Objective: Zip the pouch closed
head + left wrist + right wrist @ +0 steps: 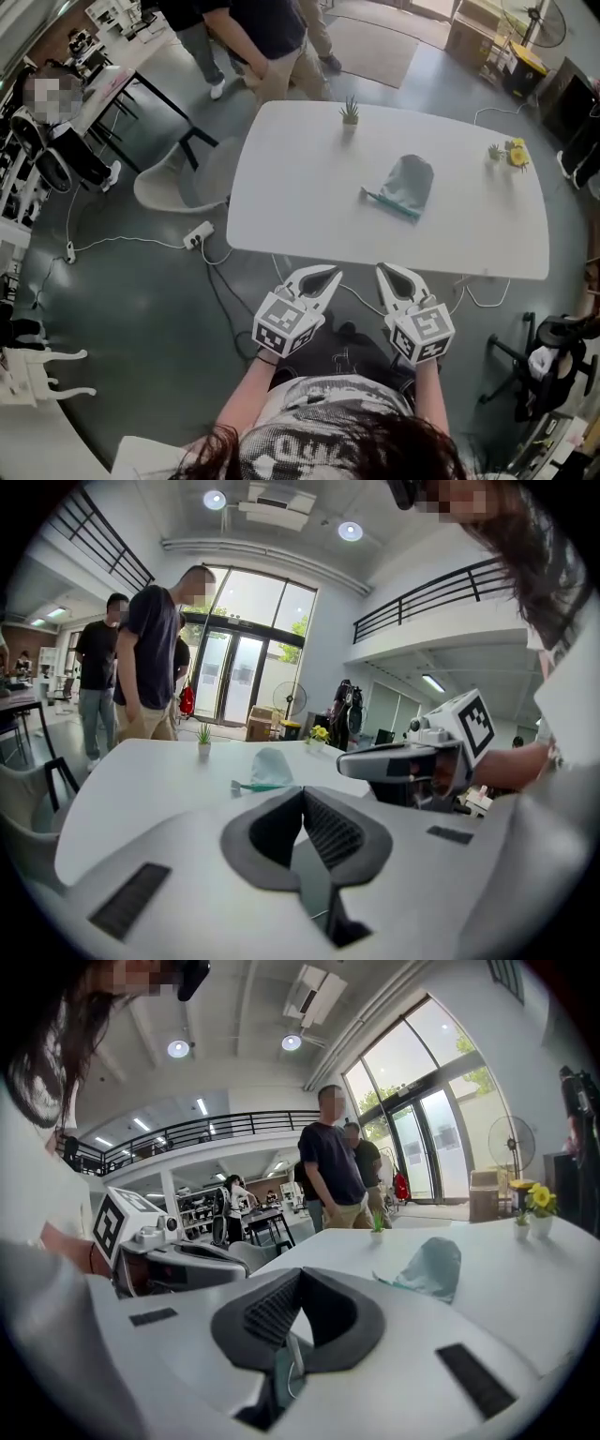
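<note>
A soft, rumpled grey-green fabric pouch [405,183] with a teal zip edge lies on the smooth, white, round-cornered table [281,178], between a small potted plant [350,112] and yellow flowers [515,152]. At lower centre, the left tongs [326,277] and the right tongs [386,274] are closed and empty, well below the pouch.

The pouch [403,186] lies on the worktop [281,187], right of centre. A plant [350,112] stands behind it and flowers [511,153] to its right. The left hand-held gripper [330,275] and right hand-held gripper [384,271] are side by side before the near edge.
</note>
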Available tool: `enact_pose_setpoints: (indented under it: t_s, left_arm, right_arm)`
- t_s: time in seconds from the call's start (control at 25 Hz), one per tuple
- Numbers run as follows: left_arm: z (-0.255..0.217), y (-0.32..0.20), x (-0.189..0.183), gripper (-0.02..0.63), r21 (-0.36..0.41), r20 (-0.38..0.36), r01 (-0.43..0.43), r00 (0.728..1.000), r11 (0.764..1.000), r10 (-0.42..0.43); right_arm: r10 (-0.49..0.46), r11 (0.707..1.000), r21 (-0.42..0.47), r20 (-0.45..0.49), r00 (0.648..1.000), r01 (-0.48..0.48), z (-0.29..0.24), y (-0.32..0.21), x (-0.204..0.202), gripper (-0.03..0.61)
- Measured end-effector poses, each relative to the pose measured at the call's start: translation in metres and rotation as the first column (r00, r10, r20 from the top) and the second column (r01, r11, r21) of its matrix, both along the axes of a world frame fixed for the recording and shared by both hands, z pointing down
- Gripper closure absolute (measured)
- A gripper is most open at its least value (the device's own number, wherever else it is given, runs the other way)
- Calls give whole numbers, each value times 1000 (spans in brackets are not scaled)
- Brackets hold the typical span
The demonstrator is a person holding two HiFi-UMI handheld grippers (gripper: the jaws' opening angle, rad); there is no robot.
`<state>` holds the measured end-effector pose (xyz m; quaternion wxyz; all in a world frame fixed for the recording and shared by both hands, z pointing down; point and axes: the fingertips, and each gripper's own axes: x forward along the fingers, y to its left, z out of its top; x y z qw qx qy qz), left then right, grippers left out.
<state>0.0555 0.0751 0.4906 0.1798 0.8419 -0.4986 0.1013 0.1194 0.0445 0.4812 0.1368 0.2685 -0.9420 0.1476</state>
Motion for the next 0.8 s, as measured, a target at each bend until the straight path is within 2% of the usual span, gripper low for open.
enact_pose_setpoints:
  t_s: [0.4, 0.8]
  left_arm:
    - [-3, 21, 9, 601, 5, 10, 5, 1000, 1000, -5]
    - [-10, 20, 17, 601, 24, 15, -12, 1000, 1000, 11]
  right_arm:
    - [-64, 996, 54, -12, 998, 64, -1, 22, -3, 583]
    - [-71, 995, 70, -14, 997, 71, -6, 22, -1, 583]
